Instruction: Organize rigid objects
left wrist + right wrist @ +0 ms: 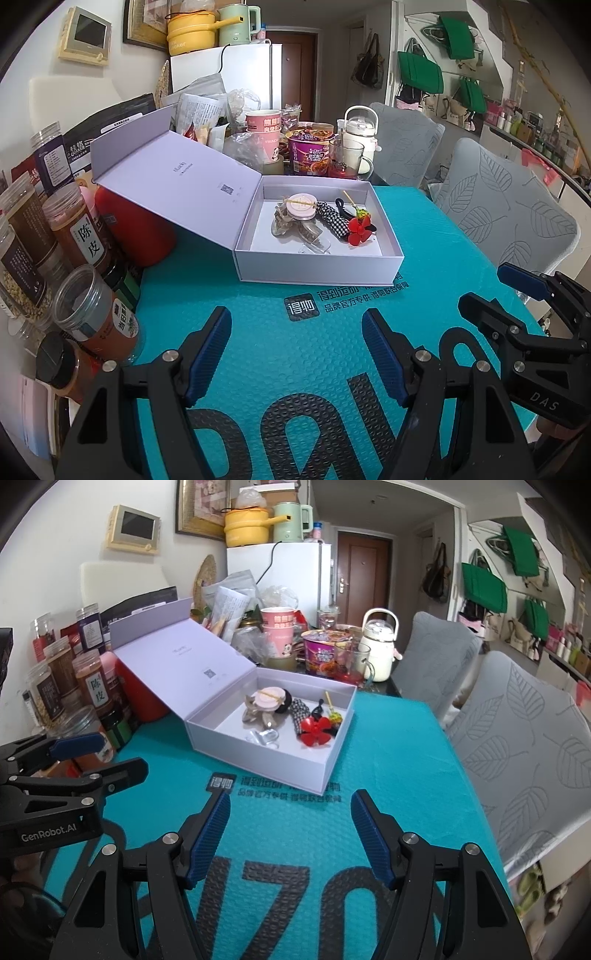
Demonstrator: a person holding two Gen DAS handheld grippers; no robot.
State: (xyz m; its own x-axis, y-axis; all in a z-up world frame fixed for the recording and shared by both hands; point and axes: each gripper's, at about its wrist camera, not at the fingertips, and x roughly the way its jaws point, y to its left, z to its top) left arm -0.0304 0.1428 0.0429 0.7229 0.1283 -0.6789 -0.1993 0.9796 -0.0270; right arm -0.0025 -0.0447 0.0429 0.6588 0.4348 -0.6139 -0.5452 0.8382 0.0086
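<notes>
Left wrist view: box (317, 266) sitting mid-frame, lid open, trinkets (321, 221) inside. Left gripper (295, 354) and right gripper (290, 830) both gaping wide, holding nothing. Likely closing lid next: approaching lid edge slowly, avoiding jars (92, 321) at left.

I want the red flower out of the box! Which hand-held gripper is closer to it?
It is hard to call. The left hand-held gripper and right hand-held gripper both hover open, short of the box holding the red flower.

White fridge (284, 579), brown door (364, 572), grey leaf-patterned chairs (524, 746).
</notes>
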